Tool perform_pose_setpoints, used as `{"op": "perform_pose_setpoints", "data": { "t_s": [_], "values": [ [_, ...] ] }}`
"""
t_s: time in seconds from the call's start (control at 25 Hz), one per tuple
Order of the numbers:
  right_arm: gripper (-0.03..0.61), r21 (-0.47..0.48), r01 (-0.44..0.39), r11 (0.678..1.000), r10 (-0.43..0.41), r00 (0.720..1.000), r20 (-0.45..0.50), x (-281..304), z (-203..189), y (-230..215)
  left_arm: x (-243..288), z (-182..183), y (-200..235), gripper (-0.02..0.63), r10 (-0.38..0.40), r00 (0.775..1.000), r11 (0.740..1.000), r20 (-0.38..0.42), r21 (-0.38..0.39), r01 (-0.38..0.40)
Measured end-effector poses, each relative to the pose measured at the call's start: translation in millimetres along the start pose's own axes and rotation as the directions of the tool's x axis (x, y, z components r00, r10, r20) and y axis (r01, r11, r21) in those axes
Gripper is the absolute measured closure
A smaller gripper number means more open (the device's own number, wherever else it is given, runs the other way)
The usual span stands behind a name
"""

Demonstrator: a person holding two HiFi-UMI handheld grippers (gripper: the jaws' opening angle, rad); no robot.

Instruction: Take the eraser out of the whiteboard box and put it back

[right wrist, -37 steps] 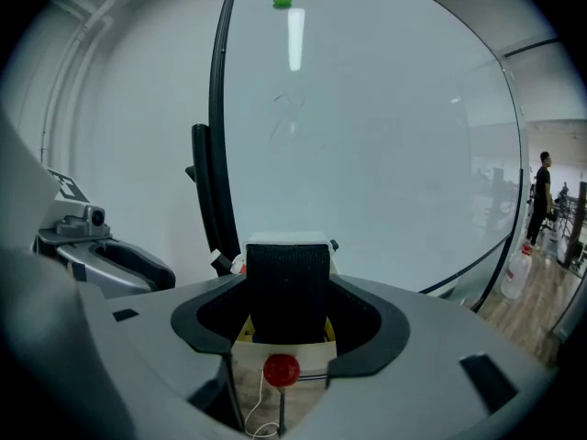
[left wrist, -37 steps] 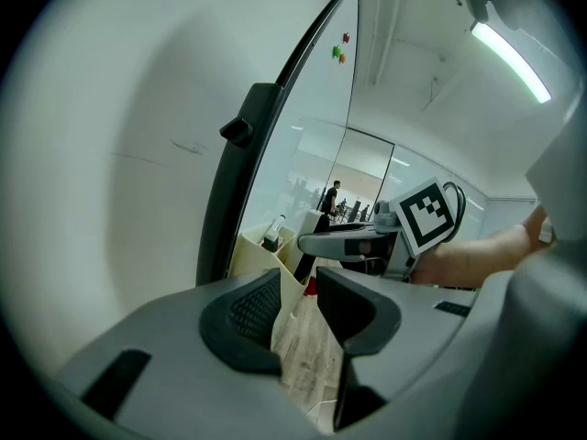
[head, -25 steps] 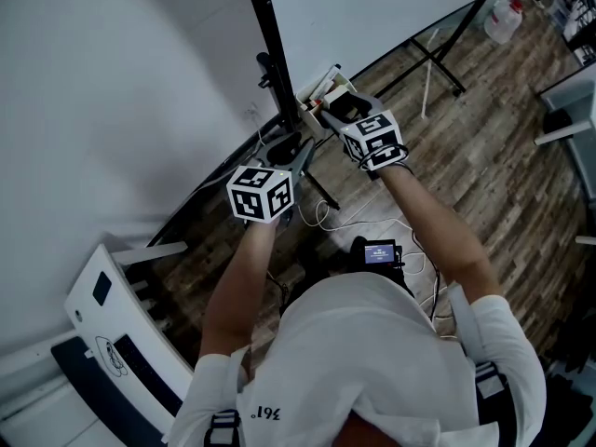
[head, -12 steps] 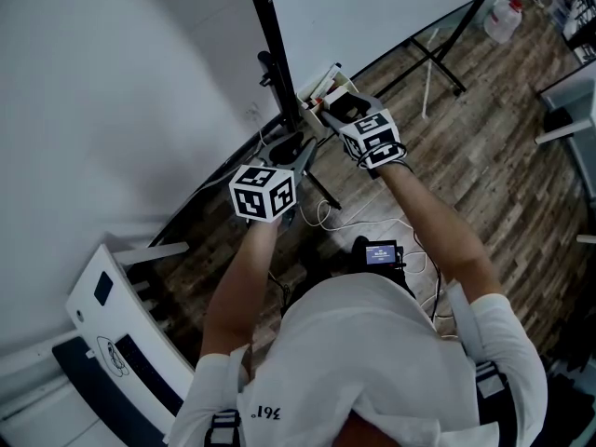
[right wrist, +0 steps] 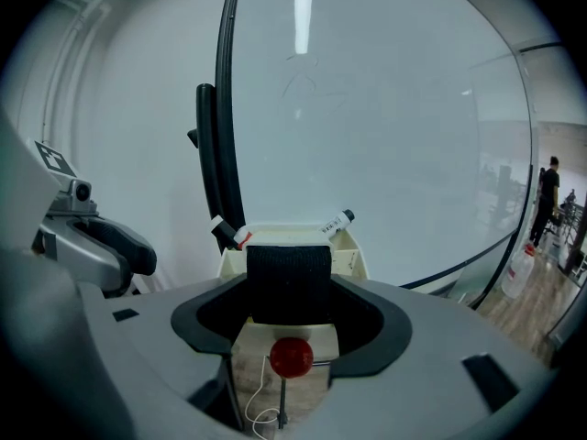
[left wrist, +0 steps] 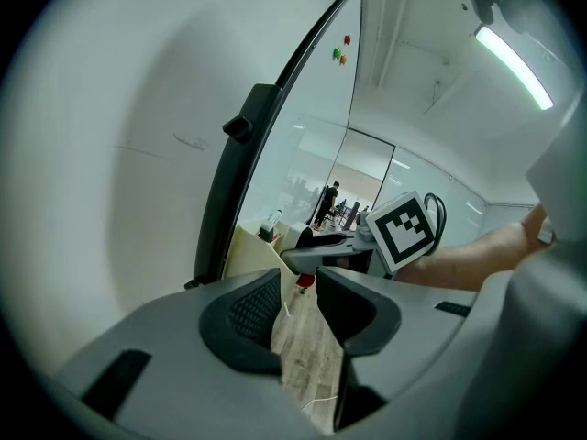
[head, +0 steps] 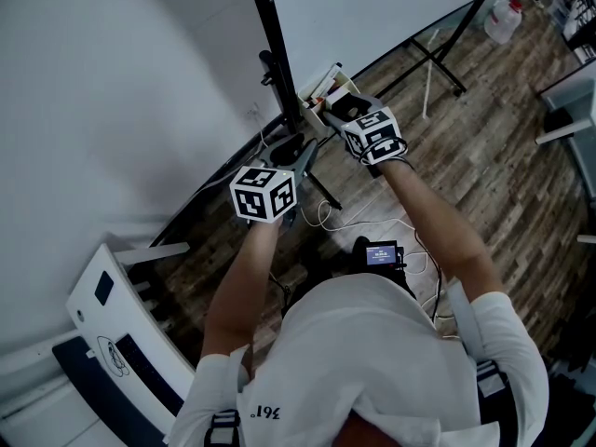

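The black felt eraser (right wrist: 289, 280) sits between the jaws of my right gripper (right wrist: 290, 293), which is shut on it. Just behind and under it stands the cream whiteboard box (right wrist: 353, 255), with markers (right wrist: 336, 225) lying at its back rim. From the head view the right gripper (head: 341, 110) hovers at the box (head: 319, 84) beside the whiteboard's lower edge. My left gripper (head: 294, 153) hangs lower and to the left, away from the box. Its jaws (left wrist: 303, 324) stand open with only floor showing between them.
The whiteboard (head: 372, 7) leans on a black stand pole (head: 274, 54). A red knob (right wrist: 291, 357) on the stand shows below the box. White cable (head: 328, 214) trails over the wooden floor. A white bottle (head: 504, 19) stands at the far right.
The right gripper with the eraser has crept slightly up toward the box. The left gripper has barely shifted.
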State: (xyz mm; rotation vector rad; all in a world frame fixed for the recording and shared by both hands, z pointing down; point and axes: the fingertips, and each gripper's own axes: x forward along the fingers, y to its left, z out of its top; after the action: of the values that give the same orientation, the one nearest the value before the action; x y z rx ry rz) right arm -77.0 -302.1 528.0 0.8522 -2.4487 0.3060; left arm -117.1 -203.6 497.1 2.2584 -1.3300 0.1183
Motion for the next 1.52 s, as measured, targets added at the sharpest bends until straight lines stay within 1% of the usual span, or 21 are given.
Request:
{"op": "perform_pose_setpoints", "data": {
  "t_s": [0.36, 1.04, 1.28, 1.52],
  "values": [
    [0.310, 0.018, -0.042, 0.999, 0.042, 0.999, 0.019, -2, 3, 3, -1, 1, -2, 0.486, 0.001, 1.000, 1.000, 0.003, -0.002, -0.001],
    [0.310, 0.022, -0.002, 1.000, 0.001, 0.999, 0.045, -23, 8, -3, 0, 7, -11, 0.486, -0.013, 1.000, 1.000, 0.019, 0.005, 0.013],
    [0.310, 0.020, 0.018, 1.000, -0.020, 0.998, 0.055, -37, 13, -7, -2, 16, -13, 0.486, -0.012, 0.999, 1.000, 0.035, 0.011, 0.012],
    [0.310, 0.016, 0.036, 0.999, -0.037, 0.996, 0.077, -56, 19, -9, -1, 17, -18, 0.486, -0.015, 0.999, 1.000, 0.034, 0.020, 0.014]
  ]
}}
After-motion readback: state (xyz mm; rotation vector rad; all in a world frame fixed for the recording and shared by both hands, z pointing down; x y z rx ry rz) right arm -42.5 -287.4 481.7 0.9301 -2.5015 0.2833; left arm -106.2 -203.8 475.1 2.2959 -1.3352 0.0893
